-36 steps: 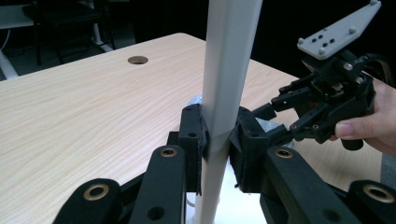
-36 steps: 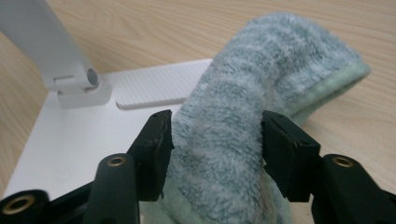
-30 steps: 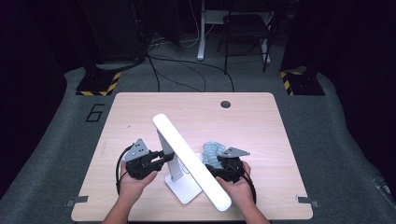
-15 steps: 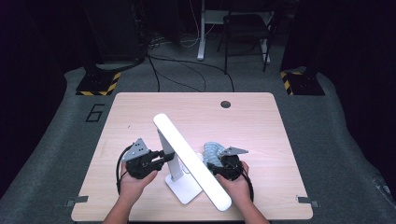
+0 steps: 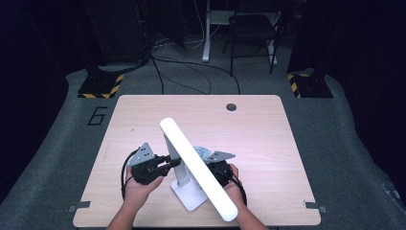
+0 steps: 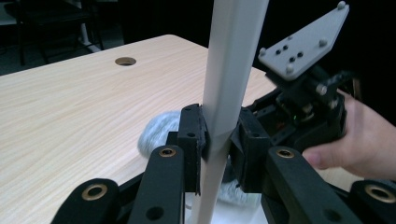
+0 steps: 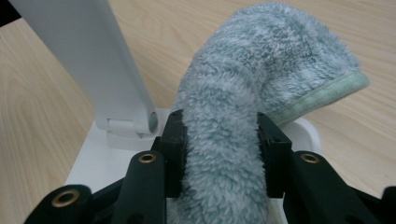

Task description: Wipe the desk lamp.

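Note:
A white desk lamp stands near the table's front: flat base (image 5: pixel 189 197), upright stem (image 5: pixel 173 152), long bar head (image 5: pixel 198 167). My left gripper (image 5: pixel 168 162) is shut on the lamp stem (image 6: pixel 226 88), with its pads (image 6: pixel 192 135) pressing both sides. A fluffy grey-blue cloth (image 7: pixel 243 88) rises from my right gripper (image 7: pixel 219 149), whose jaws have just been closing and now squeeze the cloth over the lamp base (image 7: pixel 93 158). From above, the right gripper (image 5: pixel 216 168) lies partly under the lamp head, with the cloth (image 5: pixel 201 152) peeking out beside it.
The wooden table (image 5: pixel 143 115) has a round cable hole (image 5: pixel 231 107) at the back right. Behind it lie floor cables, a chair (image 5: pixel 251 28) and two yellow-black striped feet (image 5: pixel 98 88). A "6" (image 5: pixel 98 116) marks the floor mat.
The right gripper and the cloth have shifted left towards the lamp stem, and the jaws have closed around the cloth. The left gripper and the lamp have stayed put.

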`<state>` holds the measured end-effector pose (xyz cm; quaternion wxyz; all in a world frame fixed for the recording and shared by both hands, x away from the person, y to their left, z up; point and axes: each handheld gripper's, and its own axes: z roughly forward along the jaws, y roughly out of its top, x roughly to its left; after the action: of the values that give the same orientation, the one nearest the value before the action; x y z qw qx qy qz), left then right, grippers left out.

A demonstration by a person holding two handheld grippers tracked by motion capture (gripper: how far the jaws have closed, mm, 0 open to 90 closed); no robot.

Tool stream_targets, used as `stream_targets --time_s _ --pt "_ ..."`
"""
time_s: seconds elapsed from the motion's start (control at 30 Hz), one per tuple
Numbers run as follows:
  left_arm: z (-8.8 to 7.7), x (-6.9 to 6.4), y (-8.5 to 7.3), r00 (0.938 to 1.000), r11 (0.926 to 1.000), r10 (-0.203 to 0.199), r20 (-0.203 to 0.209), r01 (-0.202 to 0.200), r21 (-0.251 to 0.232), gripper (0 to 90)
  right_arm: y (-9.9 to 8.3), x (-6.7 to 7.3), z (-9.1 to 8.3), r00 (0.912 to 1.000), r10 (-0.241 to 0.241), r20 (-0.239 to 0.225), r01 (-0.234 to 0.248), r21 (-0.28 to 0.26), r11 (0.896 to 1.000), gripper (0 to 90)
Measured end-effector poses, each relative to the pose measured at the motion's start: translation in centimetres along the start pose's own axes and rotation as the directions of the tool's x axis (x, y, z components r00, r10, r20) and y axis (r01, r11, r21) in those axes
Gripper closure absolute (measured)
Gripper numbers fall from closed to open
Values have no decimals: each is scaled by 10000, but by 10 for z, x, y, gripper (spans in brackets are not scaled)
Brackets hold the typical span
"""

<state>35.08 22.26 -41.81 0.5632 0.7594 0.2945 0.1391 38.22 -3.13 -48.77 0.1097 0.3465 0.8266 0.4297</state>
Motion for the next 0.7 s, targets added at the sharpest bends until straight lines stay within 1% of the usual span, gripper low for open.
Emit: stream_targets --time_s 0.07,0.1,0.13,0.2,0.23,0.27,0.3,0.33,0.37,0.4,0.53,0.57,0.67,0.7 --pt "0 0 0 10000 10000 12 -33 -12 -22 754 -1 3 5 9999 -130 -84 131 84 9999 614" --pt "0 0 0 10000 10000 20 9 -20 16 754 -1 6 8 9999 -40 -134 41 73 10000 613" --pt "0 0 0 10000 10000 18 6 -18 18 753 -1 8 10 9998 -125 -129 128 169 9998 612" --pt "0 -1 0 10000 10000 -46 16 46 14 754 -3 10 15 9980 -636 73 634 207 9978 619" --pt "0 -2 0 10000 10000 -82 -9 82 -18 754 -3 10 16 9972 -725 190 722 193 9972 625" --pt "0 -2 1 10000 10000 16 -34 -16 37 754 -3 9 17 9971 -739 200 734 229 9970 629" --pt "0 -2 1 10000 9999 78 3 -78 110 755 -4 8 17 9962 -803 327 796 224 9966 634" --pt "0 -3 0 10000 10000 76 -60 -76 -3 755 -4 7 17 9956 -852 385 845 211 9962 638" --pt "0 -3 0 10000 10000 76 -60 -76 -3 755 -4 7 17 9956 -852 385 845 211 9962 638" --pt "0 -3 0 10000 10000 65 -58 -65 1 755 -3 4 18 9941 -953 509 943 217 9953 643" --pt "0 -3 0 10000 10000 28 -71 -28 -4 756 -3 -4 16 9928 -837 862 823 192 9964 647" --pt "0 -3 0 10000 10000 24 -69 -24 -6 756 -3 -6 16 9930 -741 921 723 236 9971 647" --pt "-1 -2 0 10000 10000 25 -39 -24 73 756 -3 -16 13 9907 -630 1203 606 231 9979 648" --pt "-1 -2 0 10000 10000 36 -47 -36 81 756 -3 -18 13 9909 -422 1275 401 190 9990 648"
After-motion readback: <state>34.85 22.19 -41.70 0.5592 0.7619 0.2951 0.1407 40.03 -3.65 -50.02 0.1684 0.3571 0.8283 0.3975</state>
